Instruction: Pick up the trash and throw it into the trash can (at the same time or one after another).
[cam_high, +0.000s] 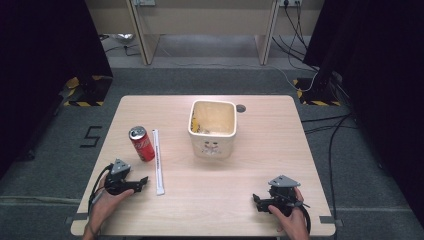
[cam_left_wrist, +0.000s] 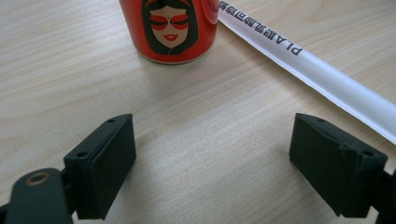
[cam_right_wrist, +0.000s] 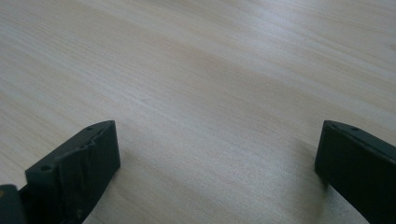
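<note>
Resting low near the table's front edge, the left gripper (cam_left_wrist: 212, 156) and right gripper (cam_right_wrist: 217, 163) both have their jaws wide apart and empty. Any careless sweep could tip the upright red can (cam_high: 142, 143) (it stands just beside the wrapped straw (cam_high: 157, 161)), rolling it off.

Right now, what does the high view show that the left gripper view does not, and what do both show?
High view alone: the cream bin at mid-table, the right gripper, both hands, the grey floor and the can's top. Left gripper view alone: the face printed on the can, the black lettering on the wrapped straw, and its own jaws, wide apart over bare wood. Both: can, straw, wooden table, left gripper.
</note>
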